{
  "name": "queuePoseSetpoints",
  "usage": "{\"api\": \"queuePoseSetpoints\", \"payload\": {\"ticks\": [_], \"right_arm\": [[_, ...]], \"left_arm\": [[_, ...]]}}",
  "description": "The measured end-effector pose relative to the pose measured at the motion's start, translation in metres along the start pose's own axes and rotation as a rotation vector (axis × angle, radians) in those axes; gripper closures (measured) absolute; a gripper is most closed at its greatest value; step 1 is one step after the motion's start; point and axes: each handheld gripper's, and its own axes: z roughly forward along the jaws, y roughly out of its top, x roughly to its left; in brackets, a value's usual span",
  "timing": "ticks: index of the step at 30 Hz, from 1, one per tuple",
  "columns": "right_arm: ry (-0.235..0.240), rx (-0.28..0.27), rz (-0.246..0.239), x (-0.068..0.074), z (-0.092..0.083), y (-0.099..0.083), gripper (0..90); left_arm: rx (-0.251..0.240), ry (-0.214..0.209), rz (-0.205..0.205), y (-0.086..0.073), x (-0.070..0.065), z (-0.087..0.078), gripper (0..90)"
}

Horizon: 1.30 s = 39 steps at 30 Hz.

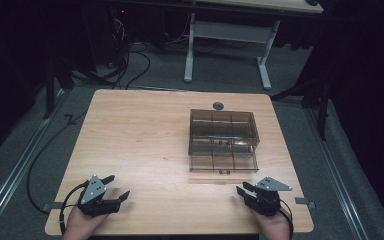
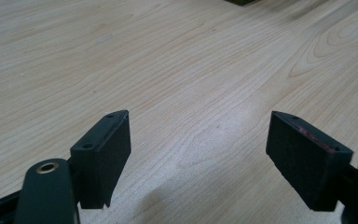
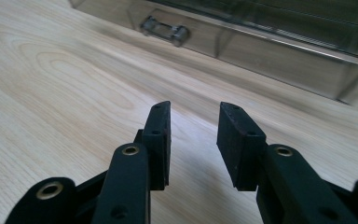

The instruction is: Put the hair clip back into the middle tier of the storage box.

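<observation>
both hands are resting at the near edge of the worktop (image 1: 145,130), each carrying a gripper. largest item: the smoky clear drawer box (image 1: 222,131) is sitting right of centre on the worktop, its lower drawer (image 1: 223,162) standing partly pulled out toward the person. the right gripper (image 1: 244,189) is sitting just in front of that drawer, apart from it, its jaws standing at a narrow-to-medium gap with nothing between them. the left gripper (image 1: 117,187) is sitting well apart at the near left, jaws wide and empty. smallest item: the drawer handle (image 3: 164,29) is lying ahead and left of the right jaws. judged procedure: aim the right jaws level at the handle, centre them before closing, and keep any push or pull straight along the drawer so the box is not sliding.
</observation>
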Motion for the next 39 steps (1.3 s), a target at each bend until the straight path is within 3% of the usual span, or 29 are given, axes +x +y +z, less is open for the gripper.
{"api": "queuePoseSetpoints", "payload": {"ticks": [20,25,32,39], "right_arm": [[-0.138,0.006,0.107,-0.041,-0.036,-0.023,65.9],[-0.135,0.019,0.126,-0.045,-0.041,-0.032,66.8],[-0.121,0.053,0.105,-0.043,-0.033,-0.033,68.8],[-0.123,0.067,0.100,-0.042,-0.029,-0.033,79.9]], "left_arm": [[0.002,0.000,-0.001,0.000,0.000,0.000,22.4],[0.006,0.000,0.000,0.000,0.000,0.000,22.5],[0.008,-0.001,-0.002,0.000,0.000,0.000,22.5],[0.007,0.000,-0.001,0.000,0.000,0.000,22.5]]}}
